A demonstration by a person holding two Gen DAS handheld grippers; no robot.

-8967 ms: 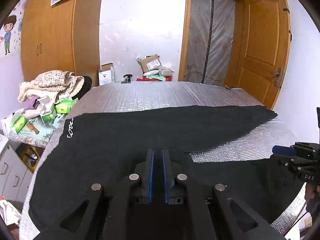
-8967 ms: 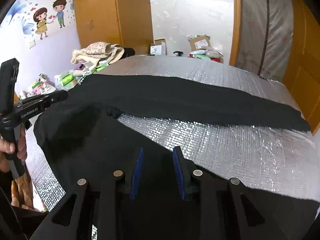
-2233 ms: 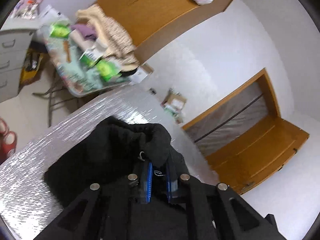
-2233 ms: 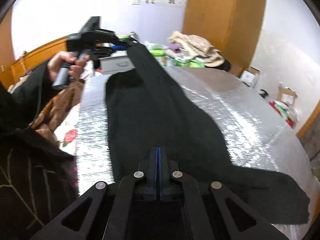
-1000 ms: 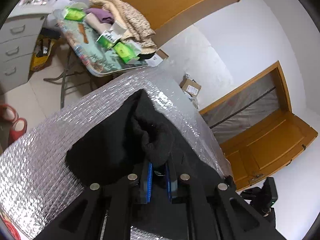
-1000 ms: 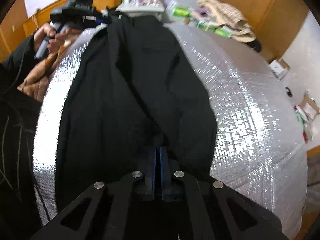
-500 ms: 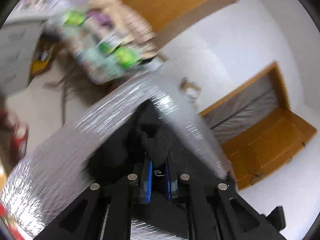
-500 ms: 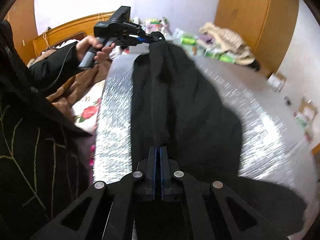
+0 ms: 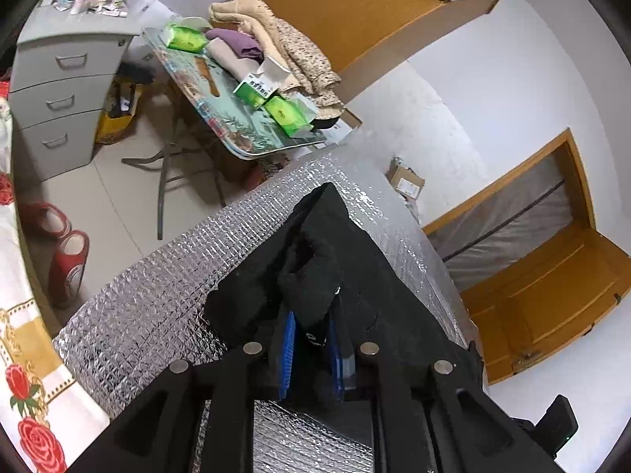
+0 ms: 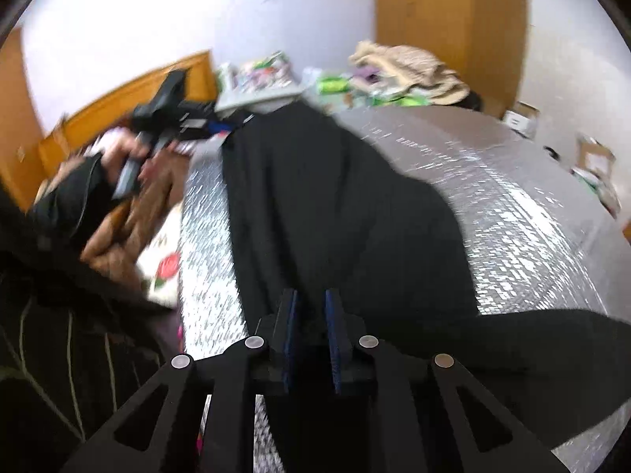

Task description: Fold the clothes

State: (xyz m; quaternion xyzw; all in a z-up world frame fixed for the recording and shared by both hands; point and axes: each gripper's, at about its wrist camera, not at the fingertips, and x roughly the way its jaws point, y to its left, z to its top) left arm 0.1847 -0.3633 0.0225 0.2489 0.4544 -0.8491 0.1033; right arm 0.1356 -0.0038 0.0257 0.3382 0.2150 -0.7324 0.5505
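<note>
A long black garment (image 9: 374,276) lies along the silver foil-covered table (image 9: 157,295). One bunched end of it rises between the blue pads of my left gripper (image 9: 312,331), whose jaws are opening while the cloth still fills the gap. In the right wrist view the garment (image 10: 335,197) runs away from me to that left gripper (image 10: 217,128), held in a hand at the table's far end (image 10: 512,197). My right gripper (image 10: 311,315) hovers over the near part of the cloth. Its jaws are opening, and nothing is pinched between the pads.
A folding table (image 9: 236,142) with green tissue packs and piled clothes stands beyond the table's corner, beside a grey drawer cabinet (image 9: 67,79). Red slippers (image 9: 67,252) sit on the floor. Floral bedding (image 9: 23,354) lies at the left, a wooden door (image 9: 552,295) at the right.
My right gripper's pads, pressed together on the cloth before, now stand apart. The left pads are slightly wider, and the left gripper has sunk a little with the bunched end.
</note>
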